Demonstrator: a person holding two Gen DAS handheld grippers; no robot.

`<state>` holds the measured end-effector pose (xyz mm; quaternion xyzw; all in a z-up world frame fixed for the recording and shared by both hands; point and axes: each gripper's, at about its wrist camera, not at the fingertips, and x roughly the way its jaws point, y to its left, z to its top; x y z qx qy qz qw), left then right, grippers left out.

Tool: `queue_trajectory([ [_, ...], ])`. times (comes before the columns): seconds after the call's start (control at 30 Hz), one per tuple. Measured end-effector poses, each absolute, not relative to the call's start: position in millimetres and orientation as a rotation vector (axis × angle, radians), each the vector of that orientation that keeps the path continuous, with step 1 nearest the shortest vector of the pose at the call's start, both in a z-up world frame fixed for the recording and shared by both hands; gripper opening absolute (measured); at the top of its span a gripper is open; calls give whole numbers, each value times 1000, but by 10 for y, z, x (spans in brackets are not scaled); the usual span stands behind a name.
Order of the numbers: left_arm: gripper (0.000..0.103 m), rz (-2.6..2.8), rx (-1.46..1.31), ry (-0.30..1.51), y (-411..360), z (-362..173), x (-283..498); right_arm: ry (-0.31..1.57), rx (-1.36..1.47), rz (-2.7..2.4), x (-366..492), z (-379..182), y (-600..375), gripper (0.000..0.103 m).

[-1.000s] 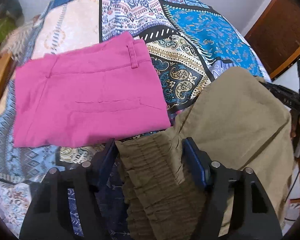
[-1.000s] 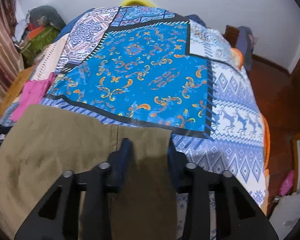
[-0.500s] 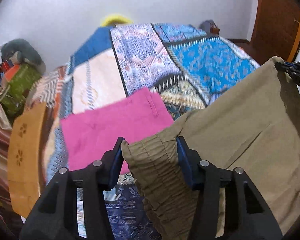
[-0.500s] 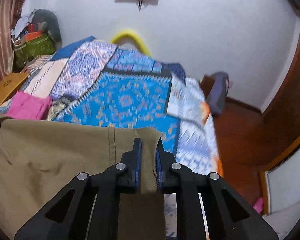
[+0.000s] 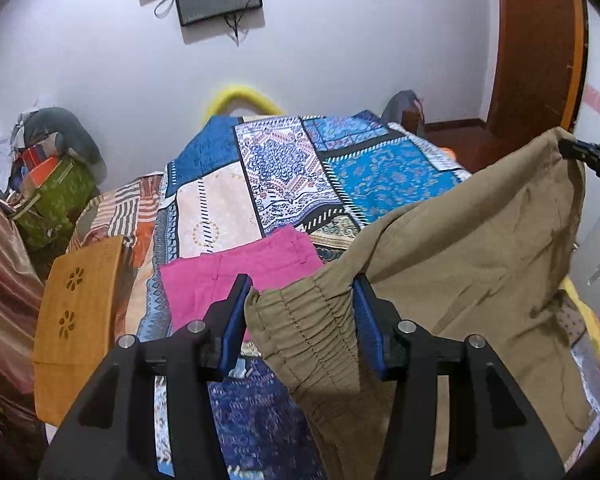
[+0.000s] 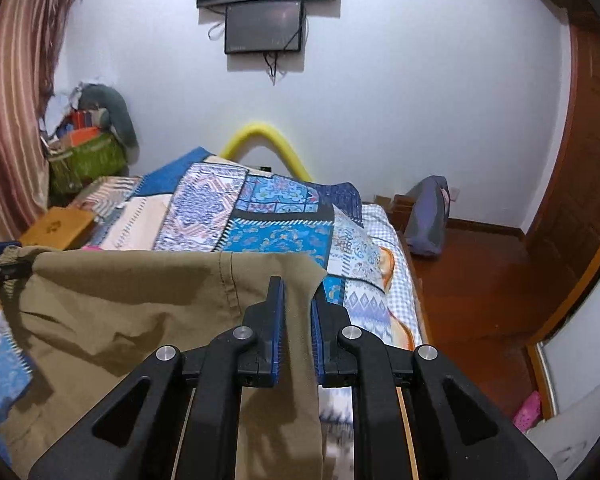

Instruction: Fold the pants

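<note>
Left wrist — olive pants (image 5: 460,264) clamped between fingers (image 5: 236,316).

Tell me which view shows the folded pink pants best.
Left wrist view: the pink pants lie flat on the bedspread, partly behind the left claw. The right wrist view shows only a pink sliver above the olive pants.

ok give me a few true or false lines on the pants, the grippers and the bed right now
1. The left hand-held gripper grips the olive pants at the gathered elastic waistband. True.
2. The right hand-held gripper is open and empty. False: it is shut on a corner of the olive pants.
3. The pink pants lie folded on the patchwork bedspread. True.
4. The olive pants lie flat on the bed. False: they hang stretched between the two grippers.
5. A dark screen hangs on the wall. True.
</note>
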<state>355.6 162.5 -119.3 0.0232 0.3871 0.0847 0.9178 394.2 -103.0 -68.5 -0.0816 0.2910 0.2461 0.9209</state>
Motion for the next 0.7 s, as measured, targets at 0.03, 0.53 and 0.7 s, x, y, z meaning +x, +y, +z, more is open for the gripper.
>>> queue_trajectory([
  [0.03, 50, 171, 49, 793, 1598, -1179, 3489, 597, -161, 509, 3875, -677, -1069, 11],
  [0.53, 50, 80, 36, 808, 1226, -1311, 2343, 668, -104, 555, 2676, -1022, -1510, 11],
  [0.7, 50, 45, 17, 868, 1144, -1645, 1974, 733, -120, 563, 2333, -1345, -1593, 11],
])
